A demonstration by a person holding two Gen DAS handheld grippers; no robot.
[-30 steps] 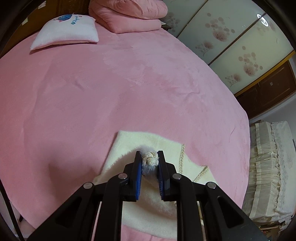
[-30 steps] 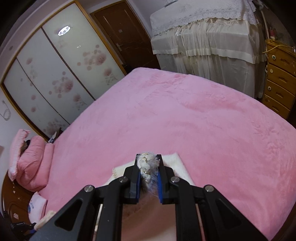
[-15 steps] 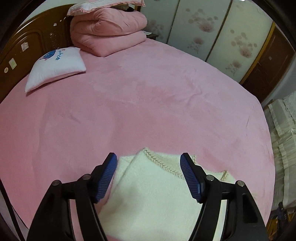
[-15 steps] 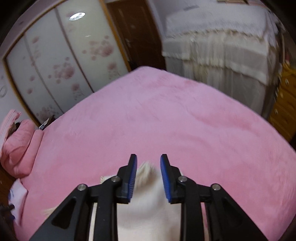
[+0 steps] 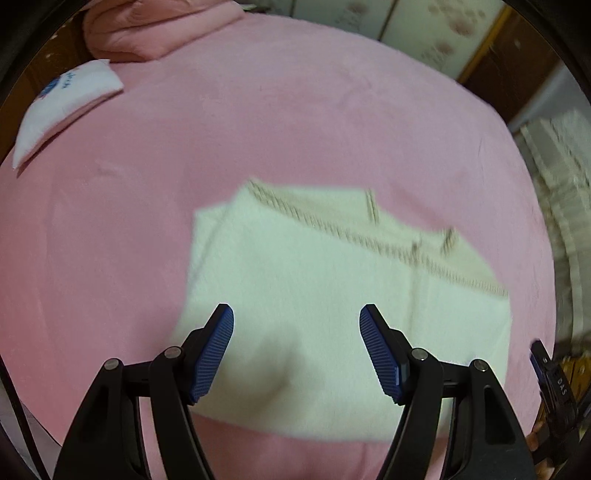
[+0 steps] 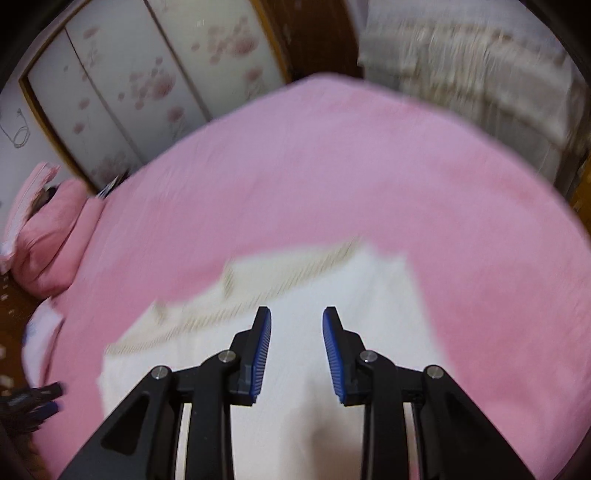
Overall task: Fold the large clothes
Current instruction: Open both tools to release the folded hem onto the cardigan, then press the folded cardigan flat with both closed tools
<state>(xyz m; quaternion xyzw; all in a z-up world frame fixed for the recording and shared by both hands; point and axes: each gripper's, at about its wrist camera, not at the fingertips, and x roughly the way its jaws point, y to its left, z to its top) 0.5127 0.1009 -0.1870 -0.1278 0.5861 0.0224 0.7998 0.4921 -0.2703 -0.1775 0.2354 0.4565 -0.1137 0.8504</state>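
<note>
Lying folded on the pink bed (image 5: 295, 122), the cream garment (image 5: 317, 295) is judged soft, light and limp; its braided edge (image 5: 369, 236) offers a hold. Left gripper (image 5: 297, 347) and right gripper (image 6: 297, 354) are spread, holding nothing.

bed (image 5: 295, 122): pink cover | far-left corner: white pillow (image 5: 62, 110), folded pink quilt (image 5: 159, 33) | beyond: floral wardrobe doors (image 6: 147, 81)

I see my right hand-held gripper (image 6: 296, 325) held apart and empty above a folded cream garment (image 6: 280, 332) lying on the pink bed (image 6: 332, 177). A pink quilt (image 6: 51, 236) sits at far left, below the flowered wardrobe doors (image 6: 147, 85).
</note>
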